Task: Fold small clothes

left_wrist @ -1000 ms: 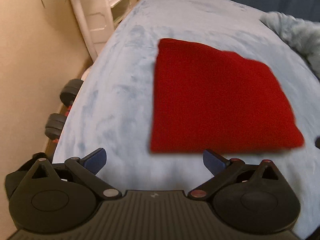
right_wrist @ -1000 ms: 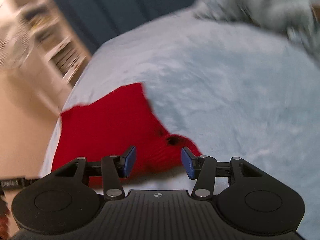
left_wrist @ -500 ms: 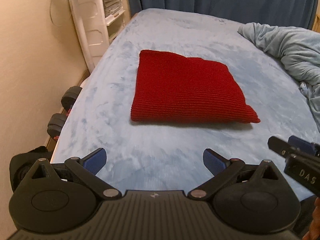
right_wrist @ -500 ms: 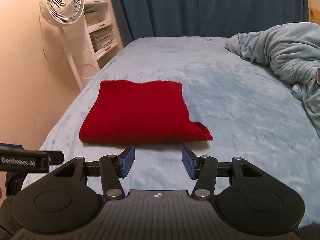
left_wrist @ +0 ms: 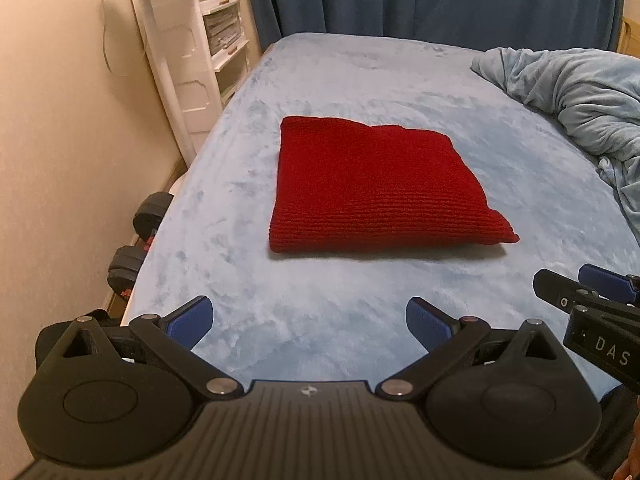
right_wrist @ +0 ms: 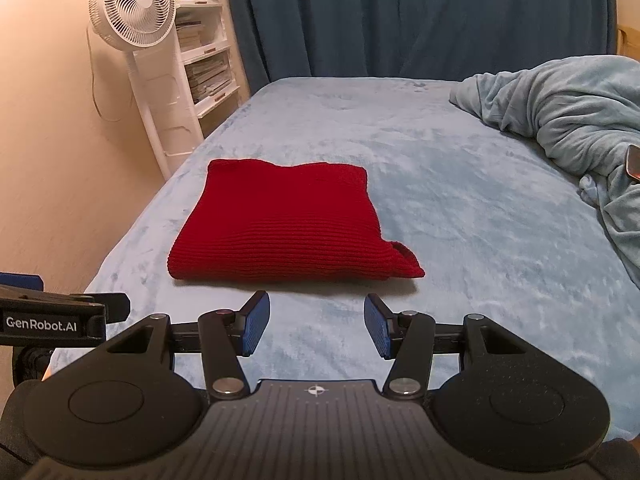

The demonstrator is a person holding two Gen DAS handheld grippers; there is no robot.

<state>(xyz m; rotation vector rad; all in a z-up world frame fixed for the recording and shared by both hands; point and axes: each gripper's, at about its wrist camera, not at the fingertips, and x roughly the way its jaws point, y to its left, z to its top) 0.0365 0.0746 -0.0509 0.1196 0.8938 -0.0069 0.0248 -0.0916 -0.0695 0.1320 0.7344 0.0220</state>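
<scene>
Red sweater (left_wrist: pixel 376 190) beside rumpled blanket (left_wrist: pixel 580 92)

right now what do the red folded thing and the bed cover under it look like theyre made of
Red garment: looks like a chunky rib knit, wool or acrylic, matte; horizontal ribs show across it. Bed cover: seems plush fleece, pale blue with a soft sheen; brushed streaks mark the nap.
</scene>
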